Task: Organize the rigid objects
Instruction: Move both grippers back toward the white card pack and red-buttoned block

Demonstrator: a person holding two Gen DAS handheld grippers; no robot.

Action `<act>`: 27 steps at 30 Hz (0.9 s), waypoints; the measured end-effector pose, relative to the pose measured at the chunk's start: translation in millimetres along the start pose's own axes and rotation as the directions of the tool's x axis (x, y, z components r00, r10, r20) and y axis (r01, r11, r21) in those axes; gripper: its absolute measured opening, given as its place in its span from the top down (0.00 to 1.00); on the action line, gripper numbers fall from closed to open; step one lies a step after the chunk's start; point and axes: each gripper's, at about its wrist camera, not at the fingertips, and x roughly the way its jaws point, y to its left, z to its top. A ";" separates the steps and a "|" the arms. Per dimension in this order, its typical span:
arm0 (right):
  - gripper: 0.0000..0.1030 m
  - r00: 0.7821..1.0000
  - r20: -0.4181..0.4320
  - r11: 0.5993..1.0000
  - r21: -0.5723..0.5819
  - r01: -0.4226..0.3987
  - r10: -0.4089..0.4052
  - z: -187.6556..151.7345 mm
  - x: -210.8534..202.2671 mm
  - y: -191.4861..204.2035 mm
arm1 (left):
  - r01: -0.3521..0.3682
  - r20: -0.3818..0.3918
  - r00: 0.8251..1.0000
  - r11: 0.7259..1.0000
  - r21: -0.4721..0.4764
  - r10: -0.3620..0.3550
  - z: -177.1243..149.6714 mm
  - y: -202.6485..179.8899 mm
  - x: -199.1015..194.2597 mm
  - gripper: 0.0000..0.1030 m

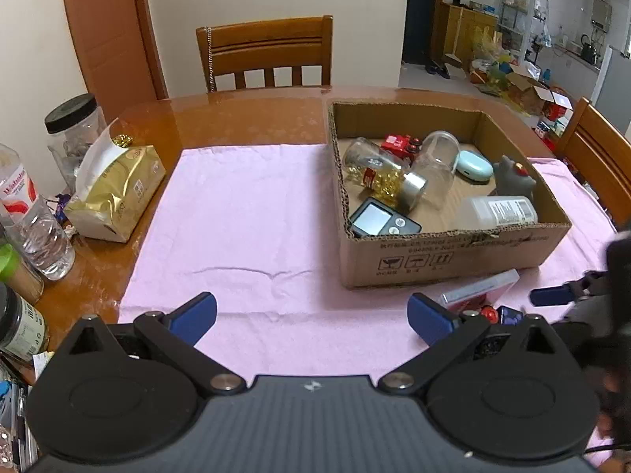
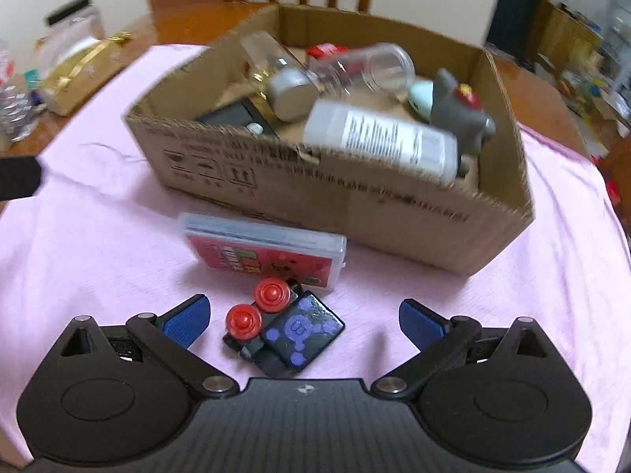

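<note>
The right claw [image 2: 303, 317] gapes wide and empty around the small black toy car [image 2: 282, 329], near the tabletop's front edge before the cardboard box [image 2: 315, 193]. Light, rigid, slick plastic; pinch its flat sides. The left claw [image 1: 311, 317] is wide, empty.

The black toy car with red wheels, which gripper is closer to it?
Right. The right gripper is open with the toy car between its fingers; the left gripper sits off to the car's left.
</note>
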 end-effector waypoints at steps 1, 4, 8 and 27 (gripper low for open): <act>0.00 1.000 -0.008 1.000 0.026 0.012 -0.011 0.8 5.6 0.9 | 0.001 -0.001 1.000 1.000 0.003 -0.001 -0.6 -0.4 0.3 0.01; 0.00 0.999 -0.026 0.997 0.067 0.038 -0.036 0.2 14.5 1.2 | -0.003 -0.007 1.000 1.000 0.018 0.003 -1.6 -2.3 0.4 0.01; 0.00 0.998 -0.026 0.994 0.087 0.063 -0.061 -0.2 14.1 -3.0 | 0.001 -0.011 1.000 1.000 0.031 0.000 -1.7 -5.3 0.6 0.01; 0.00 0.995 -0.042 0.980 0.174 0.098 -0.093 -30.6 -0.2 -76.1 | 0.110 -0.033 0.994 0.981 0.159 -0.107 11.3 -72.0 24.7 0.01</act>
